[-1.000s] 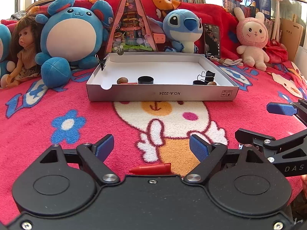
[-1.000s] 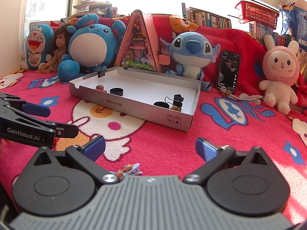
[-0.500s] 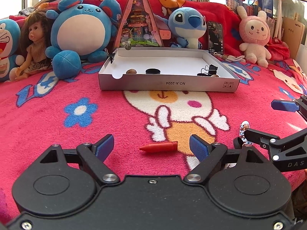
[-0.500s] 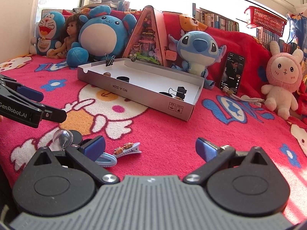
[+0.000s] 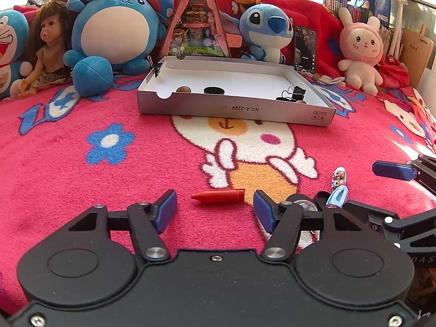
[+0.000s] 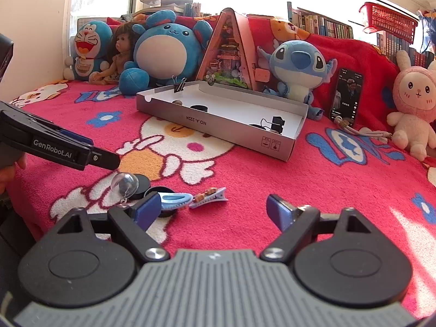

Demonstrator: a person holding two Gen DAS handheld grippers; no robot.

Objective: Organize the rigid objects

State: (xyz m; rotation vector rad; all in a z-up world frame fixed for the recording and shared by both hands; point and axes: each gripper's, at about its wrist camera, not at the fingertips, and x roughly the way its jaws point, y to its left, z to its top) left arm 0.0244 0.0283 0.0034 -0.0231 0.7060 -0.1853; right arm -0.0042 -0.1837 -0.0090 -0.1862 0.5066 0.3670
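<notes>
A red crayon (image 5: 218,195) lies on the blanket just ahead of my open, empty left gripper (image 5: 214,209). My right gripper (image 6: 212,211) is open and empty. Just ahead of it lie a decorated hair clip (image 6: 208,194), a light blue hair clip (image 6: 174,199), a clear glass ball (image 6: 124,185) and black round lids (image 6: 141,184). The hair clips (image 5: 338,188) also show at right in the left wrist view. A shallow white box (image 5: 237,107) stands farther back, holding a brown bead (image 5: 183,89), a black ring (image 5: 214,90) and a black binder clip (image 5: 295,92).
Plush toys (image 5: 117,32), a doll (image 5: 50,51), a triangular dollhouse (image 5: 199,19) and a phone (image 5: 305,49) line the back. The left gripper's arm (image 6: 54,147) crosses the left of the right wrist view. A binder clip (image 6: 179,85) sits on the box's corner.
Both grippers have pulled back and risen from the blanket. The crayon, hair clips, glass ball and lids have come into view ahead of them.
</notes>
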